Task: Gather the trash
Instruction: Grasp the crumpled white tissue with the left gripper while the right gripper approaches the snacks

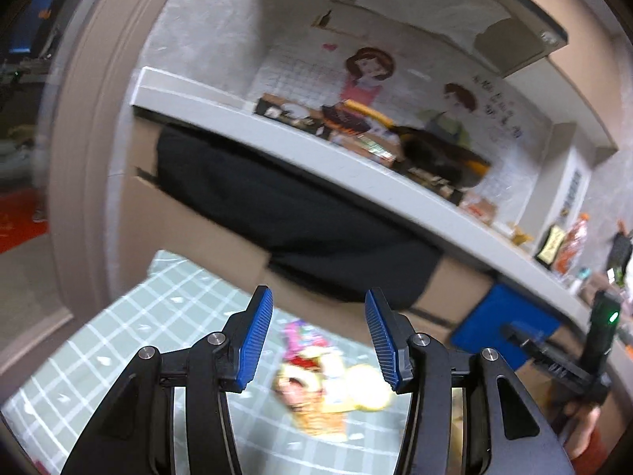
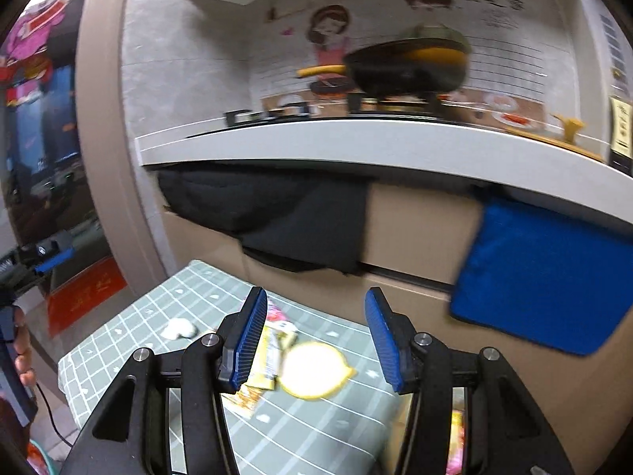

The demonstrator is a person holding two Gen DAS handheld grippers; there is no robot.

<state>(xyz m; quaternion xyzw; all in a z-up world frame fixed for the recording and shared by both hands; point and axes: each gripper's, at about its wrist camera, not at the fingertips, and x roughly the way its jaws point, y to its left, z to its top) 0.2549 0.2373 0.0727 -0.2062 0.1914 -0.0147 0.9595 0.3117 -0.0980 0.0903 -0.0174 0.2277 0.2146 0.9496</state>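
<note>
Apparently crinkly wrappers (image 1: 312,388) lie on checked cloth (image 1: 118,356).

Motion blur smears the snack wrapper (image 1: 312,388), its print unreadable; the yellow lid (image 2: 316,370) is blurred too.

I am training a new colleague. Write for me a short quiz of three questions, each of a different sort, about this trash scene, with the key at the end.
1. True or false: the left gripper is shut on a wrapper.
2. Multiple choice: on what do the snack wrappers lie? A) a bare wooden floor B) a green checked cloth C) the white counter
3. Fill in: in the right wrist view, the round pale yellow piece lies below the open right gripper, and a small ______ crumpled scrap lies further left on the cloth.

Key: 1 false, its jaws stand apart and hold nothing; 2 B; 3 white.
</note>
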